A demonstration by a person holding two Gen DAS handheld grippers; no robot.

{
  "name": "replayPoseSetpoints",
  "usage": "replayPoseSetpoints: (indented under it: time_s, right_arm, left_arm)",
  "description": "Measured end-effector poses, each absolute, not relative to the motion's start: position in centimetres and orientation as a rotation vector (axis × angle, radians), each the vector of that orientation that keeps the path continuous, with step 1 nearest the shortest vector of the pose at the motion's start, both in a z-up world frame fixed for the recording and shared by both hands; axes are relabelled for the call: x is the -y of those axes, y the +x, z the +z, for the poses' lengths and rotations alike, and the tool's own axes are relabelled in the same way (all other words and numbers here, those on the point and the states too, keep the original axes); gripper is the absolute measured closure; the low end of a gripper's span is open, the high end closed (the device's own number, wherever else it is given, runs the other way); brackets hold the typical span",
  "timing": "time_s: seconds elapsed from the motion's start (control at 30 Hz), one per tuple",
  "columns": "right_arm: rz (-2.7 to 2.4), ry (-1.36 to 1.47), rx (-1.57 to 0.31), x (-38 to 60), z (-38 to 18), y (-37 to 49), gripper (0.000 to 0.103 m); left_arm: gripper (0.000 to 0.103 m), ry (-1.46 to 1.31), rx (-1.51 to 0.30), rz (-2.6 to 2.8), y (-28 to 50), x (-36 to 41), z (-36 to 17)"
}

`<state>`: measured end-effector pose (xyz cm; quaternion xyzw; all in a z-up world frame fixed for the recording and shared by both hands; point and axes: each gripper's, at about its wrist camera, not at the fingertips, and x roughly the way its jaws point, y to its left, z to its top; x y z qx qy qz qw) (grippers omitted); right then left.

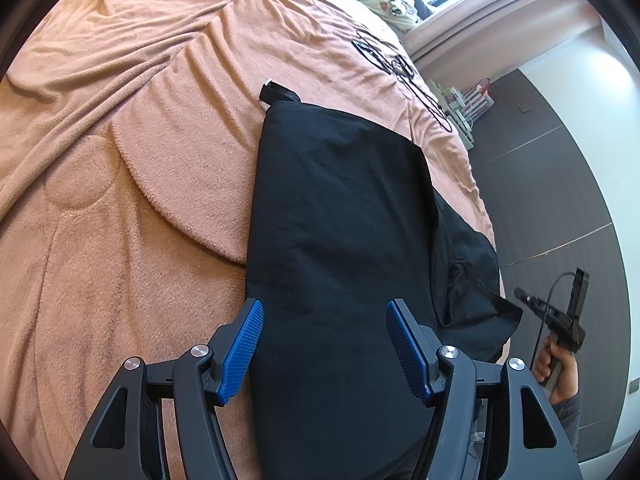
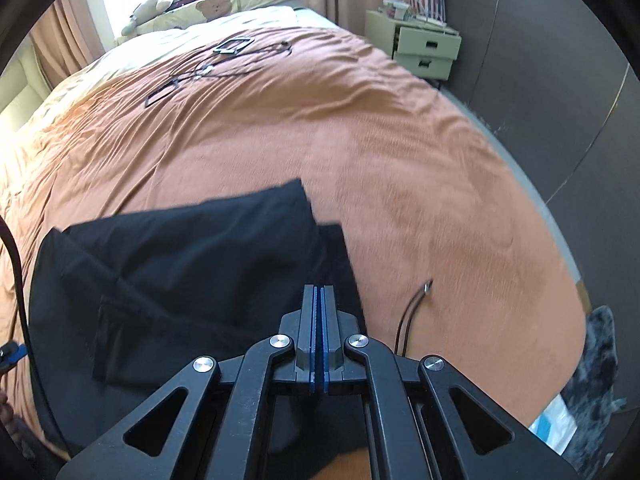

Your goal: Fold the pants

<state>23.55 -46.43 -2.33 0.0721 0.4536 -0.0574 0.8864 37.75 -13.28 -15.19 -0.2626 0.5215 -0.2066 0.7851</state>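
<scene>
Orange fleece blanket [image 1: 132,184] covers the bed you are working over, with dark flooring along its right side. From your left wrist, your left gripper [image 1: 324,344] points down at the black pants [image 1: 340,216], which lie folded into a long panel running away from you; its blue pads [image 1: 242,350] stand well apart with nothing held, the panel passing beneath the gap. At the right edge of that view your right hand [image 1: 554,364] grips the handle of the other tool beside the bed, near a loose flap of the pants. From your right wrist, your right gripper [image 2: 319,300] is tilted down over the near right edge of the pants [image 2: 192,264], its jaws pressed fully together with nothing between them. Past the bed's far corner a pale green bedside cabinet [image 2: 424,48] has two closed drawers and clutter on top, too small to identify. A thin brown cable [image 2: 414,312] lies on the blanket [image 2: 360,128] just right of the pants
</scene>
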Motion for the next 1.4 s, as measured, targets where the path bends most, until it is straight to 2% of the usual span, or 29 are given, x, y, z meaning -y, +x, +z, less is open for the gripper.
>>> replayPoseSetpoints:
  time_s: [0.4,0.43,0.47,0.5,0.57,0.97,1.13,1.2,1.37,1.4]
  right_arm:
    - [-0.011,-0.001,-0.943,44.2,-0.9,22.0,0.101]
    - [0.006,-0.026,-0.940,43.5,-0.8,22.2,0.097]
    - [0.015,-0.046,-0.935,43.0,-0.8,22.1,0.079]
    - [0.017,-0.066,-0.925,42.5,-0.9,22.1,0.052]
    - [0.035,-0.121,-0.877,41.3,-0.8,22.0,0.033]
    - [0.278,-0.313,-0.905,35.3,-3.3,23.6,0.033]
    - [0.345,-0.363,-0.935,33.9,-4.1,25.1,0.039]
    - [0.373,-0.379,-0.952,33.4,-4.6,25.9,0.047]
    - [0.414,-0.445,-0.981,32.0,-5.9,27.3,0.056]
    - [0.429,-0.442,-0.992,31.9,-6.1,27.6,0.062]
  left_arm:
    - [0.037,-0.557,-1.122,-0.446,37.6,13.5,-15.2]
    - [0.037,-0.558,-1.122,-0.446,37.6,13.5,-15.2]
    - [0.037,-0.559,-1.122,-0.446,37.6,13.5,-15.2]
    - [0.037,-0.560,-1.122,-0.445,37.6,13.5,-15.2]
    - [0.037,-0.559,-1.121,-0.444,37.6,13.5,-15.2]
    - [0.037,-0.561,-1.124,-0.453,37.8,13.5,-15.2]
    - [0.037,-0.573,-1.131,-0.455,38.0,13.4,-15.4]
    - [0.037,-0.574,-1.133,-0.455,38.1,13.4,-15.5]
    - [0.037,-0.576,-1.139,-0.458,38.2,13.4,-15.7]
    - [0.037,-0.577,-1.139,-0.458,38.2,13.4,-15.7]
